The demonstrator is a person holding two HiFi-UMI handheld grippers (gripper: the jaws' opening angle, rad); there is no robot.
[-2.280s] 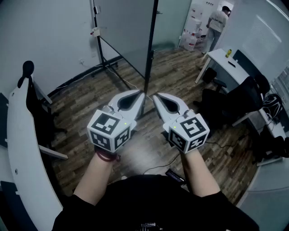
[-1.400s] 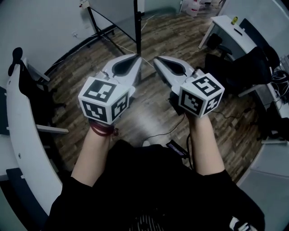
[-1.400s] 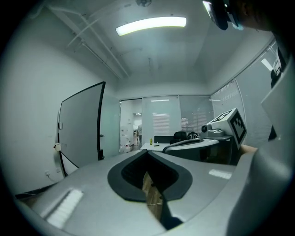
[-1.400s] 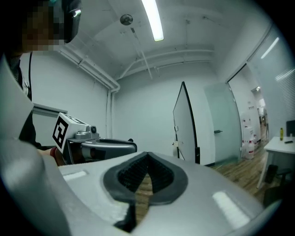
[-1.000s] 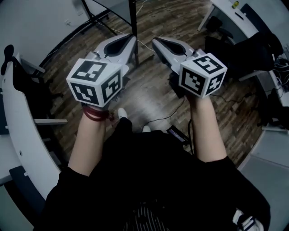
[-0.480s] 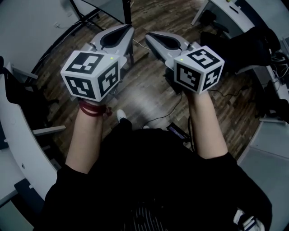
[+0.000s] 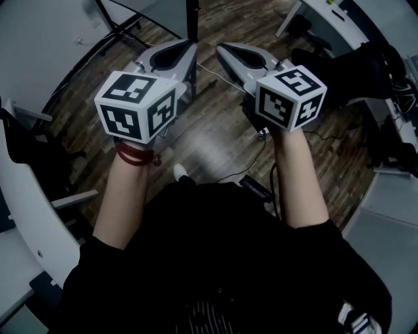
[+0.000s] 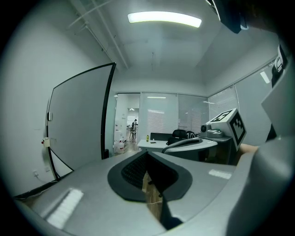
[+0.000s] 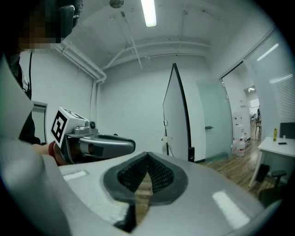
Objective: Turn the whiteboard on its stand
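Left tongs [image 7: 188,44] and right tongs [image 7: 222,48] are both clenched with nothing between them, side by side above the wooden floor [image 7: 215,137]. Ahead of their tips is the whiteboard [image 8: 78,120], upright on its stand [image 7: 191,16], and neither tongs touch it.

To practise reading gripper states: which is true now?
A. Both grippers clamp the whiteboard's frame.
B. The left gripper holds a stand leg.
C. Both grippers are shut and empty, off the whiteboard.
C: left gripper and right gripper have tips together on nothing; the whiteboard stands apart ahead.
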